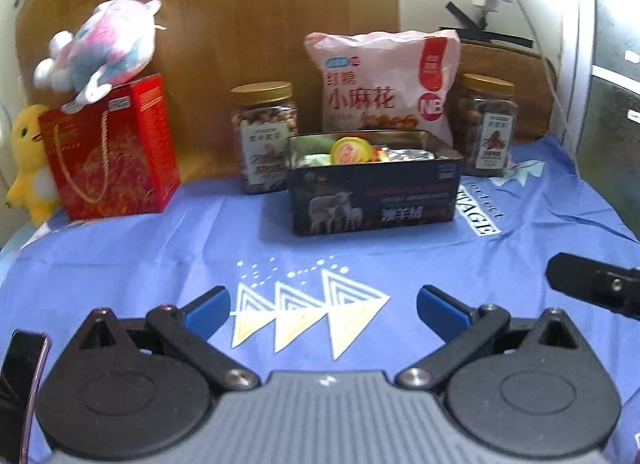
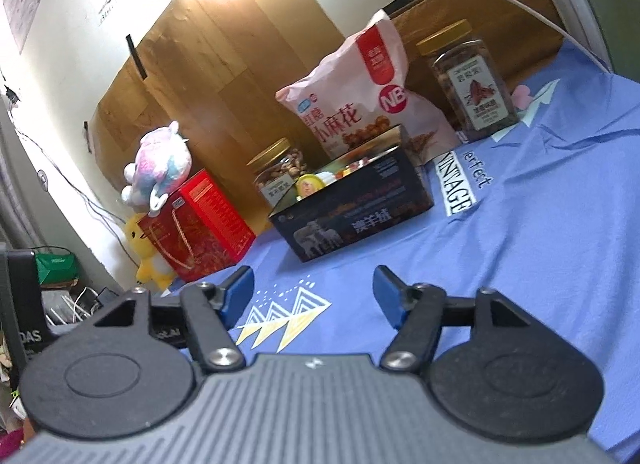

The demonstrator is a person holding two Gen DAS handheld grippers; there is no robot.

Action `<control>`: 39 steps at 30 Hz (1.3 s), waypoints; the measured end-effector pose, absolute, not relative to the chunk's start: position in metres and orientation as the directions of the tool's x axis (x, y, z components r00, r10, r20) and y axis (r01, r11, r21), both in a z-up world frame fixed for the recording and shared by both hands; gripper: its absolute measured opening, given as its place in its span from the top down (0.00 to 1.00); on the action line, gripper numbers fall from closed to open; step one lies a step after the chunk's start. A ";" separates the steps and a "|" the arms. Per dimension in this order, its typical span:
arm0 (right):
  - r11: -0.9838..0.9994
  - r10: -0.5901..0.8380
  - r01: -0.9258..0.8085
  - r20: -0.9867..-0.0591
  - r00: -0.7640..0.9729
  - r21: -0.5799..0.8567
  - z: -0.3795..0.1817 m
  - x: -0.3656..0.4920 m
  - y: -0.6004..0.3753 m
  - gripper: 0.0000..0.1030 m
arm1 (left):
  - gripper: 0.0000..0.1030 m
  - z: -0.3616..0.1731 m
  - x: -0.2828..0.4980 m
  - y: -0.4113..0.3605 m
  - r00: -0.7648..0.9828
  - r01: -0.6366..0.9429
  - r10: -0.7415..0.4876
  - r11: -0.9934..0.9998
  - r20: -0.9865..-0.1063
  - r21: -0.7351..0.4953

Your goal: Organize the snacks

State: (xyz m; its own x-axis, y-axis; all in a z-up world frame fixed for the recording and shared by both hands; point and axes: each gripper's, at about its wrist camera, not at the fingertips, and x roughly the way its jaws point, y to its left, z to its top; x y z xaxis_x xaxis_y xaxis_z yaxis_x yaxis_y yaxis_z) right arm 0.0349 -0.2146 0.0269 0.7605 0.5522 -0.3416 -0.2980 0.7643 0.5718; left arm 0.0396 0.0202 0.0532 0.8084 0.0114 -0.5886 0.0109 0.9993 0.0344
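An open dark tin box [image 1: 376,200] [image 2: 352,216] stands on the blue cloth and holds several small snacks, with a yellow jelly cup [image 1: 347,150] [image 2: 310,186] on top. A pink snack bag [image 1: 384,84] [image 2: 352,104] leans behind it. Two gold-lidded nut jars flank it, one on the left [image 1: 265,136] [image 2: 276,172] and one on the right [image 1: 486,124] [image 2: 470,84]. My left gripper [image 1: 323,310] is open and empty, in front of the box. My right gripper [image 2: 313,296] is open and empty, also short of the box.
A red gift box [image 1: 116,152] [image 2: 200,224] stands at the left with a pink-blue plush [image 1: 100,52] [image 2: 158,168] on top and a yellow plush [image 1: 28,160] [image 2: 148,252] beside it. A wooden board [image 1: 240,4] backs the table. The right gripper's black finger [image 1: 592,284] shows at the right edge.
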 end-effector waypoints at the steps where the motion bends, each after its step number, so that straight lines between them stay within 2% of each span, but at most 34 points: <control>1: 0.764 0.554 -0.300 -0.342 0.759 0.571 0.027 0.034 -0.214 0.28 | 0.00 0.051 0.038 0.021 0.808 0.000 0.025 0.999 -0.588 0.043; 5: 0.764 0.555 -0.306 -0.338 0.760 0.568 0.028 0.032 -0.210 0.25 | 0.00 0.047 0.034 0.021 0.813 -0.029 0.076 0.995 -0.578 0.090; 9: 0.764 0.559 -0.314 -0.336 0.758 0.563 0.029 0.031 -0.208 0.25 | 0.00 0.046 0.033 0.021 0.806 -0.013 0.056 0.997 -0.589 0.077; 39: 0.757 0.550 -0.272 -0.354 0.757 0.593 0.017 0.036 -0.216 0.25 | 0.00 0.029 0.041 0.002 0.769 -0.031 0.157 0.977 -0.620 0.209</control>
State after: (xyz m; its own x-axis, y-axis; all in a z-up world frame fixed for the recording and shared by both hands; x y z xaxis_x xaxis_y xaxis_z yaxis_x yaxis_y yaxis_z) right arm 0.0359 -0.2157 0.0166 0.7567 0.5495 -0.3541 -0.2723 0.7574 0.5935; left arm 0.0414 0.0021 0.0287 0.7688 0.1571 -0.6199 -0.0314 0.9775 0.2087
